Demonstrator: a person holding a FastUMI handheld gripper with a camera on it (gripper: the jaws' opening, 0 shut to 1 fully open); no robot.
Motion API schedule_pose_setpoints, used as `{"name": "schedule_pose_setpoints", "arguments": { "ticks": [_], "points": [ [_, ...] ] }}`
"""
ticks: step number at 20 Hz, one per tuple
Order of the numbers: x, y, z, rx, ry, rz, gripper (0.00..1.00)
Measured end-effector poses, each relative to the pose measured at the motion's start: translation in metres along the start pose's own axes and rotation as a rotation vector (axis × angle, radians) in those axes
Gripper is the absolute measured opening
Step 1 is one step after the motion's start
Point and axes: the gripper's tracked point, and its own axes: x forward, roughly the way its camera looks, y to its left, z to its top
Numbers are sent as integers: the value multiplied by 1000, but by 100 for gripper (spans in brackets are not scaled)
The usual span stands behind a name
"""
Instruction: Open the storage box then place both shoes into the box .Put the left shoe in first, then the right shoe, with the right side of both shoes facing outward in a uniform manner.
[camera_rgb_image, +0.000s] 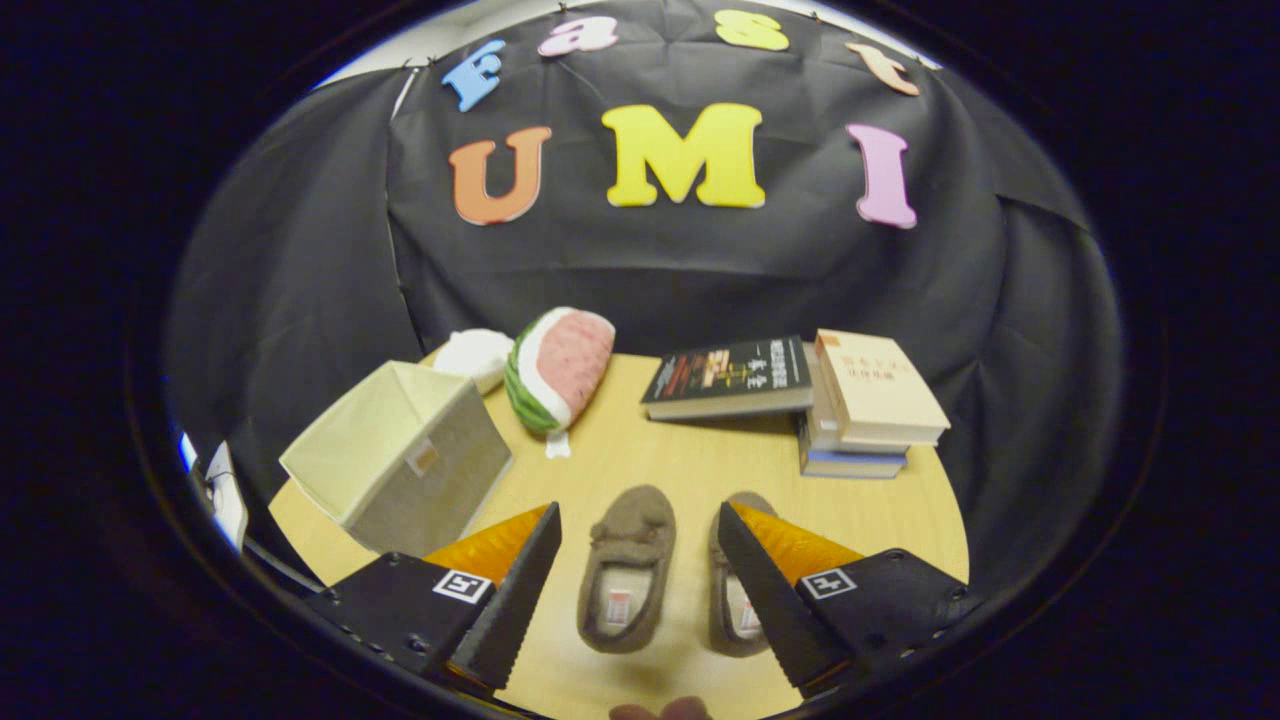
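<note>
The gripper (634, 560) hangs spread wide over the two slippers (628, 568), holding nothing. The lidded storage box (398, 455) sits beyond its left finger; go there first and lift the lid squarely.

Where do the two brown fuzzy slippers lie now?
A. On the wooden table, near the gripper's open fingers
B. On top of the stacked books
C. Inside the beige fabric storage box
A: both brown fuzzy slippers lie on the wooden table, one between the open gripper's fingers, the other partly behind one finger.
</note>
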Motion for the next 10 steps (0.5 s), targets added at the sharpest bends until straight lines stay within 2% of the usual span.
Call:
{"name": "schedule_pose_setpoints", "arguments": {
  "ticks": [7,10],
  "points": [
    [68,-11,-78,57,302,32,94],
    [86,-17,-94,99,380,19,78]
  ]
}}
